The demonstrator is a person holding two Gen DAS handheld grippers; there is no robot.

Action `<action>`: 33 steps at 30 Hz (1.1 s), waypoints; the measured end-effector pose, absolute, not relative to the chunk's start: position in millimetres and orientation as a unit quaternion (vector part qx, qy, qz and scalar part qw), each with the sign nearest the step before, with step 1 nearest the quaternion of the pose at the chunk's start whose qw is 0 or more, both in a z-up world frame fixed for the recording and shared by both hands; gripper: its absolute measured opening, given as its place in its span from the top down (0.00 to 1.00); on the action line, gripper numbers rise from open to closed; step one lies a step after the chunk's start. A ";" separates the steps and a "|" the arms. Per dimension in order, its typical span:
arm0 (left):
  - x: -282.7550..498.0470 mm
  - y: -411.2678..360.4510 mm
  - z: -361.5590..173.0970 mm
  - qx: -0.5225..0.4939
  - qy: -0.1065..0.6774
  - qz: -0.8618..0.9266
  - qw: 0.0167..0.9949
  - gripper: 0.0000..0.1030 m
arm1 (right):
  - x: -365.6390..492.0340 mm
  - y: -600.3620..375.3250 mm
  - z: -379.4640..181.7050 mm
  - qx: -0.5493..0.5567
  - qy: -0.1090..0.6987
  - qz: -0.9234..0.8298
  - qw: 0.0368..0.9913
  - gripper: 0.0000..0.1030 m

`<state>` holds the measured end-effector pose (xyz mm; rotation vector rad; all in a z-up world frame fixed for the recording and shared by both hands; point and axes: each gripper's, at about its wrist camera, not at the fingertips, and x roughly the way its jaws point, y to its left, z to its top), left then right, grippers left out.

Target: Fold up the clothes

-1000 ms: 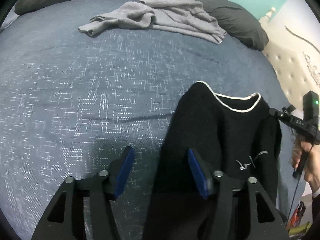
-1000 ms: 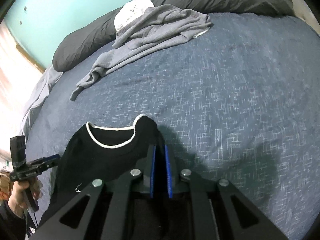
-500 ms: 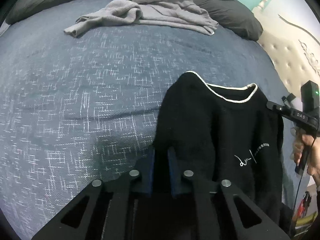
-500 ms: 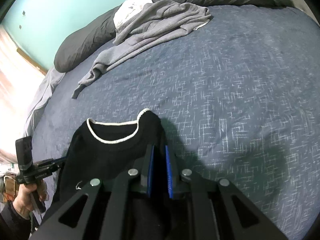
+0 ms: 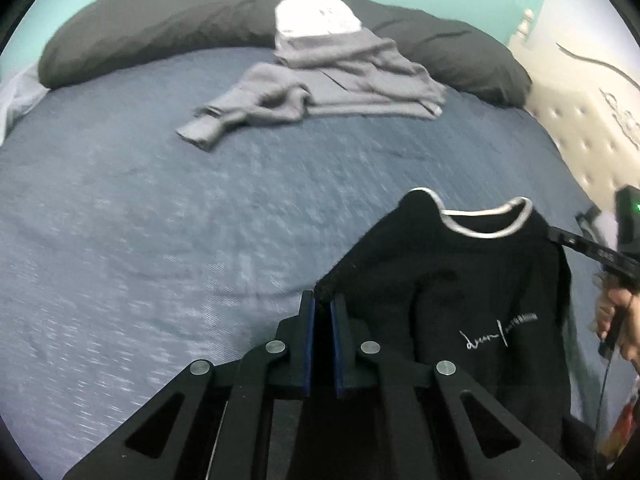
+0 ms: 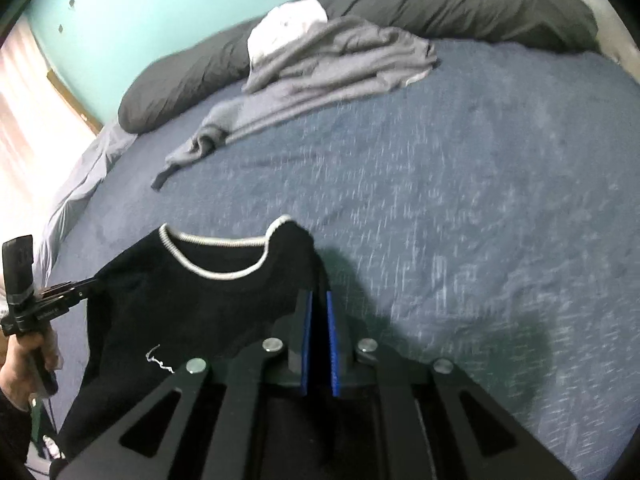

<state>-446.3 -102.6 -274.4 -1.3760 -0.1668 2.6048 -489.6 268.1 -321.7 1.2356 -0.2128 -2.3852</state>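
Bed (image 5: 168,240) with blue-grey flecked cover fills both views, long dark pillow (image 5: 160,28) along the far edge against a teal wall (image 6: 152,4). Padded cream headboard (image 5: 580,136) at the far right of the left wrist view.

Grey sweatshirt (image 5: 336,80) lies crumpled on the far part of the bed, one sleeve trailing toward the near left; a white garment (image 5: 316,16) sits at its far end, resting on the pillow.

Black sweater (image 5: 480,292) with white-trimmed collar (image 6: 224,256) is held up above the near part of the bed, spread between the two tongs. Collar at the top and pointing far, body hanging down toward the near edge, so long axis runs roughly vertical; small white script logo (image 5: 500,328) faces the cameras. Hem is out of frame.

Left tongs (image 5: 322,308) clenched on the sweater's left shoulder, blue pads nearly together with fabric pinched between. Right tongs (image 6: 318,304) likewise clamped on the right shoulder, narrow gap filled by black cloth. Motion blur is heavy, so how much fabric each grips is probably not readable.

Person's hand (image 6: 28,356) wraps the left handle.
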 end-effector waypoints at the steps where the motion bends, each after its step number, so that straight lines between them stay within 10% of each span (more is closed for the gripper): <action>1: -449.3 -106.0 -269.9 -0.461 -0.055 0.881 0.090 0.93 | -489.3 268.2 -315.9 0.438 -0.077 -0.868 0.220 0.94; 18: -507.5 -140.8 -210.0 -0.423 -0.036 0.905 0.036 0.93 | -545.8 221.9 -232.1 0.361 -0.052 -0.907 0.211 0.96; 33: -521.1 -135.3 -305.4 -0.506 -0.051 0.860 0.039 0.90 | -567.8 204.7 -321.7 0.483 -0.051 -0.853 0.191 0.90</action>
